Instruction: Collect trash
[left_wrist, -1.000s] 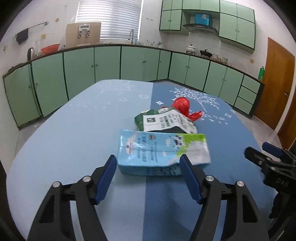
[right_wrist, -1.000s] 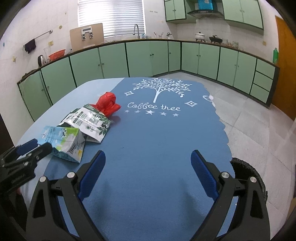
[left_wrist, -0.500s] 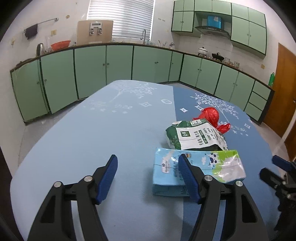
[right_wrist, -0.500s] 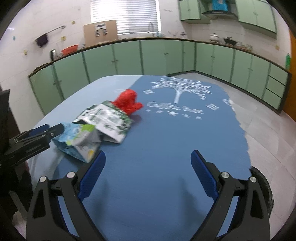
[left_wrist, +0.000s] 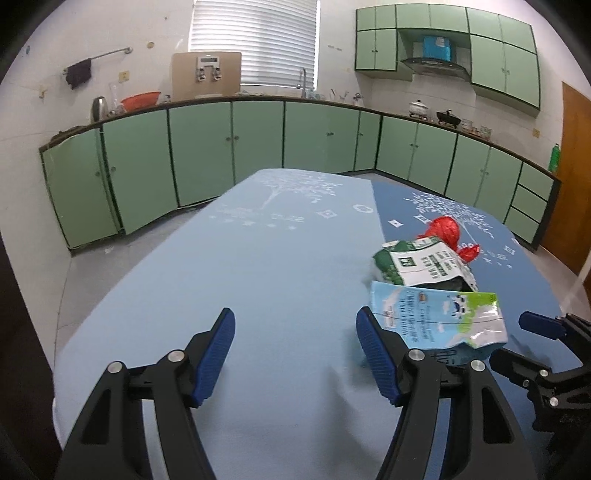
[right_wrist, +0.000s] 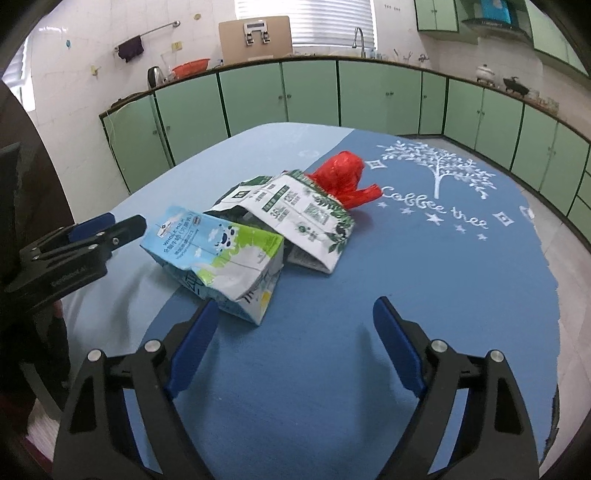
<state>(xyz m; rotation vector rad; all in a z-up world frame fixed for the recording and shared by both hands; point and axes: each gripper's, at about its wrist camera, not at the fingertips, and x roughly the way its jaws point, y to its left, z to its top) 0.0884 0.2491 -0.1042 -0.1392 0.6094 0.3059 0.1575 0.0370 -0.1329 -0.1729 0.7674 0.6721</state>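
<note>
Three pieces of trash lie together on the blue tablecloth (right_wrist: 424, 280): a crushed blue-and-green milk carton (right_wrist: 218, 254) (left_wrist: 436, 317), a flattened green-and-white carton (right_wrist: 295, 210) (left_wrist: 417, 264) behind it, and a crumpled red plastic bag (right_wrist: 341, 175) (left_wrist: 445, 230) at the far end. My left gripper (left_wrist: 295, 328) stands open over bare cloth, just left of the milk carton; in the right wrist view it (right_wrist: 107, 225) shows near the carton's left end. My right gripper (right_wrist: 291, 314) is open with its jaws closing, nothing between them, the milk carton just ahead of its left finger.
The table's right edge (right_wrist: 550, 273) drops to a tiled floor. Green cabinets (left_wrist: 229, 147) with a worktop run around the far walls. A brown door (left_wrist: 576, 177) is at the right. The right gripper's tip (left_wrist: 543, 328) shows at the left wrist view's right edge.
Both views have swung: the trash slid right in the left wrist view and toward centre and nearer in the right wrist view. The right gripper's fingers stand closer together than before.
</note>
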